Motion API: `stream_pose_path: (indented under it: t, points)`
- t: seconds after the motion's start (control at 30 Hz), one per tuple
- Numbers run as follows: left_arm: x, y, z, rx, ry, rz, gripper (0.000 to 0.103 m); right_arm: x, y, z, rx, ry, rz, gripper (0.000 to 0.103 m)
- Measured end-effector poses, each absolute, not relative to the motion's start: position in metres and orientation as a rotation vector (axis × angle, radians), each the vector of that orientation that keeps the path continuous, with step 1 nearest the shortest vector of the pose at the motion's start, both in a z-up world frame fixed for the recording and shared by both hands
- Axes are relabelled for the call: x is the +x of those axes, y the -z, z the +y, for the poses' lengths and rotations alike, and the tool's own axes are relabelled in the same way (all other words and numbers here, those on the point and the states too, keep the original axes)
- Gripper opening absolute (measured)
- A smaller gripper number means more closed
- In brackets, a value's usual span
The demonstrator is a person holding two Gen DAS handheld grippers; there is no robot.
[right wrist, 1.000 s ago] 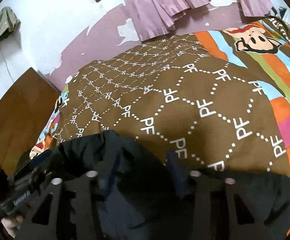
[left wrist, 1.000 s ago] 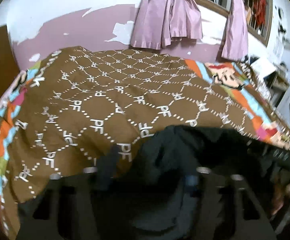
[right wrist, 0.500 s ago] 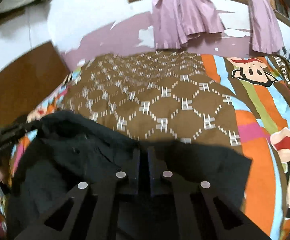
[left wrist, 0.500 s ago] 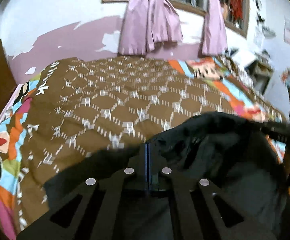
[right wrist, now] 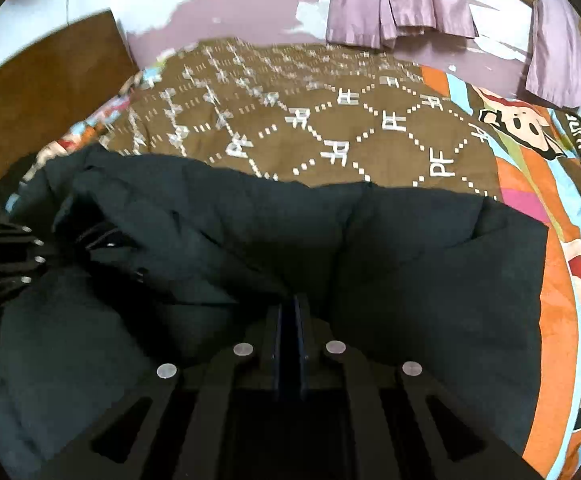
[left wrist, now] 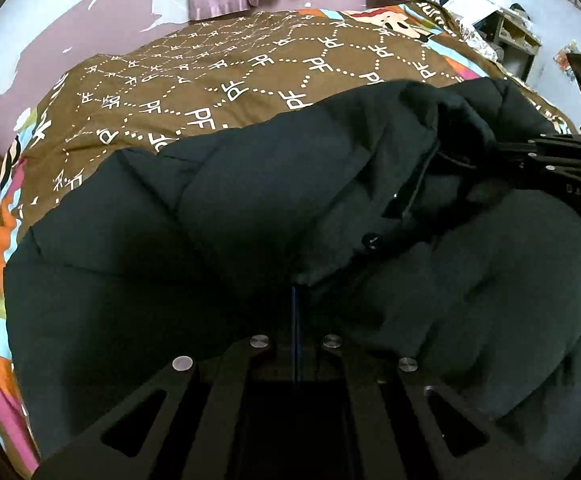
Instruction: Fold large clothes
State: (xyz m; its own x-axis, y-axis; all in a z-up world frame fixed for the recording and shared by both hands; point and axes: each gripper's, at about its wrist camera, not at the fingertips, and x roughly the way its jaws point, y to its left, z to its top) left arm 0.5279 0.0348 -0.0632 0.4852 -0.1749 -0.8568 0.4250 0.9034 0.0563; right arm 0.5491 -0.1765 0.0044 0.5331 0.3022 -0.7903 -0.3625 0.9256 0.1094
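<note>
A large black puffer jacket [left wrist: 250, 216] lies spread over the near part of a bed with a brown patterned cover [left wrist: 250, 64]. My left gripper [left wrist: 295, 292] is shut on a fold of the jacket near a button [left wrist: 371, 240]. My right gripper [right wrist: 290, 304] is shut on the jacket [right wrist: 410, 264] too, pinching a fold at its near edge. The right gripper also shows at the right of the left wrist view [left wrist: 546, 160], and the left gripper at the left of the right wrist view [right wrist: 6, 256].
The bed cover has colourful cartoon borders [right wrist: 562, 264]. A brown wooden headboard [right wrist: 42, 84] stands at the left. Purple curtains [right wrist: 402, 4] hang on the peeling wall behind. A shelf with clutter [left wrist: 510, 36] stands at the far right.
Both grippers were open a second ago and have closed on the jacket. The jacket has been pulled forward and spread wider across the bed.
</note>
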Motion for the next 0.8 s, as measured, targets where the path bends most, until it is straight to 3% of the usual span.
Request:
stream_pose_path:
  t: [0.13,0.37,0.53,0.6,0.7,0.8]
  points:
    - [0.517,0.050,0.042,0.235,0.432,0.948,0.000,0.539,-0.023,-0.194,0.022,-0.432,0.888,0.016]
    - [0.493,-0.003,0.067,0.111,0.485,0.722,0.000,0.539,-0.076,-0.227,0.231,-0.468,0.753,0.044]
    - [0.554,-0.037,0.058,-0.087,0.425,0.687,0.000,0.602,-0.086,-0.227,0.465,-0.461,0.767,0.043]
    - [0.590,-0.035,0.051,-0.183,0.405,0.756,0.000,0.629,-0.073,-0.217,0.585,-0.500,0.833,0.029]
    - [0.624,-0.022,0.040,-0.271,0.445,0.841,0.000,0.652,-0.055,-0.195,0.621,-0.557,0.940,0.018]
    - [0.629,-0.006,0.021,-0.242,0.554,0.910,0.000,0.654,-0.042,-0.168,0.469,-0.591,1.058,0.012]
